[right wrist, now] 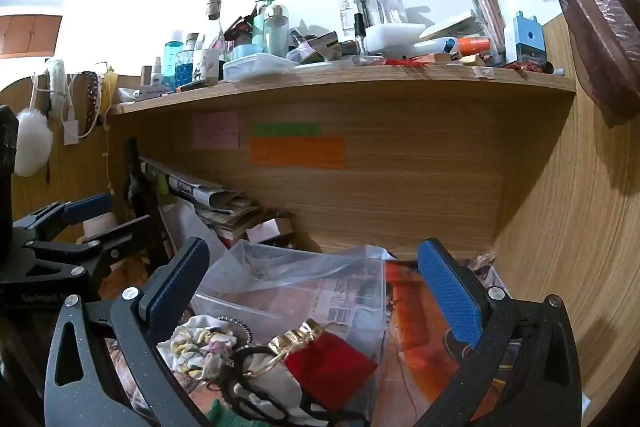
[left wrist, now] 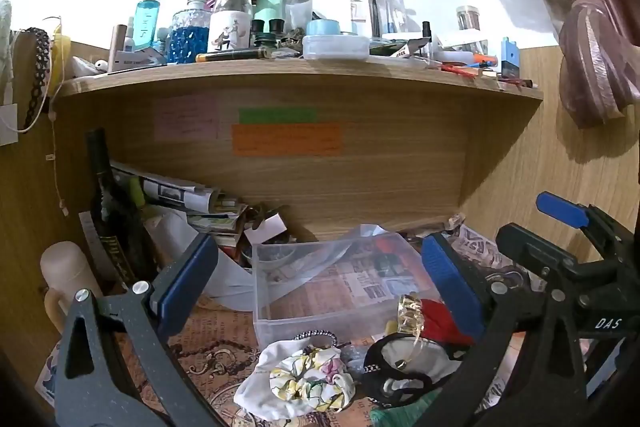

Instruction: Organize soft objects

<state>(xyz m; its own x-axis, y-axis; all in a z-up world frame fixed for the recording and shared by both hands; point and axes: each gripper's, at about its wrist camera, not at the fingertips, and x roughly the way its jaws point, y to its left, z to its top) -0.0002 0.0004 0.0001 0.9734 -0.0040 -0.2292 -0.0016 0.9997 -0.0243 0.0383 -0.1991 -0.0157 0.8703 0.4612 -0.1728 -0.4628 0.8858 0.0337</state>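
Clear bin [left wrist: 336, 291] just behind scrunchie [left wrist: 310, 379] and red pouch [right wrist: 330, 367]. Left gripper [left wrist: 316, 275] and right gripper [right wrist: 316, 287] both wide open, empty. Best to pinch one soft piece, avoiding tangled bands.

We see the left gripper [left wrist: 316, 271]: black speckled arms with triangular cut-outs, blue ribbed pads, silver round screws at 9 o'clock. The right gripper [right wrist: 316, 287] is built the same: black speckled frame, blue textured pads, silver screws at both pad bases. In the left view, its black body at 3 o'clock carries white "DAS" lettering.
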